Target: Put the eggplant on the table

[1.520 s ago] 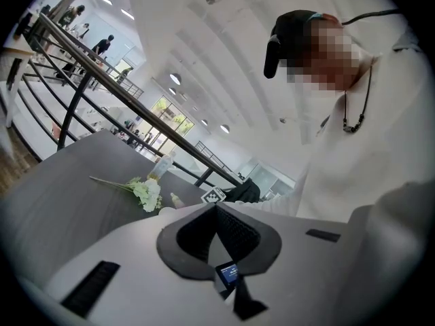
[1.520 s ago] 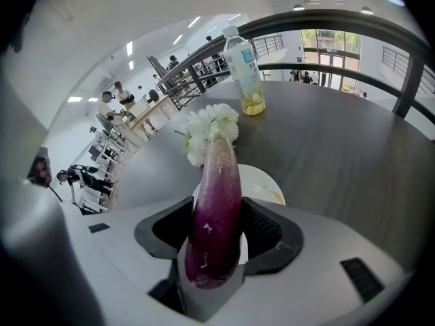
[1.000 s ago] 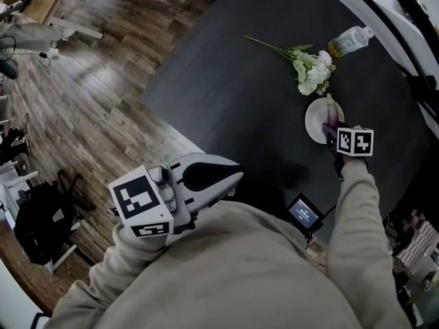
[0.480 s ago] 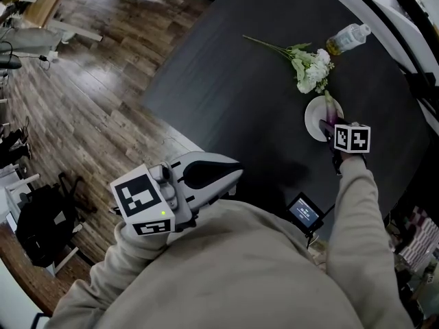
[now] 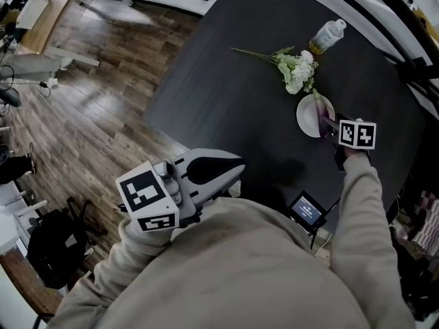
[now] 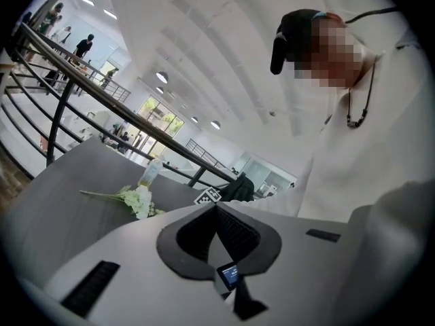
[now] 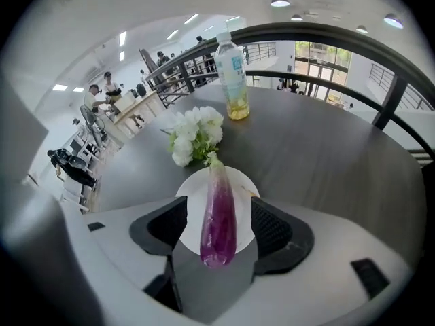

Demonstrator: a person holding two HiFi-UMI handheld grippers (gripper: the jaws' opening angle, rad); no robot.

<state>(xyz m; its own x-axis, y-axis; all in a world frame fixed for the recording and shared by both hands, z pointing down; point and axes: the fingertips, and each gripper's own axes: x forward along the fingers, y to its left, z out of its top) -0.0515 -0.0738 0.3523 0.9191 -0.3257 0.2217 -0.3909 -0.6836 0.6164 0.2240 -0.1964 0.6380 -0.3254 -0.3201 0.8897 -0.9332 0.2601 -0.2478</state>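
Table [image 5: 240, 101] holds one eggplant [image 7: 219, 219], one plate [image 7: 194, 199], one bottle [image 7: 233, 73].

Head view: high above person, facing steeply down over shoulders; wide, far from table [image 5: 226, 81].
Left gripper view: rides on left gripper [image 5: 236, 171], near level, looks past jaw tips across table; flowers [image 6: 139, 201], bottle [image 6: 151, 173] well beyond tips.
Right gripper view: rides on right gripper [image 5: 328, 124], tilts down, close over plate [image 7: 192, 201] just beyond tips; flowers, bottle farther ahead.
All three share flowers, bottle; head and right gripper views share plate.
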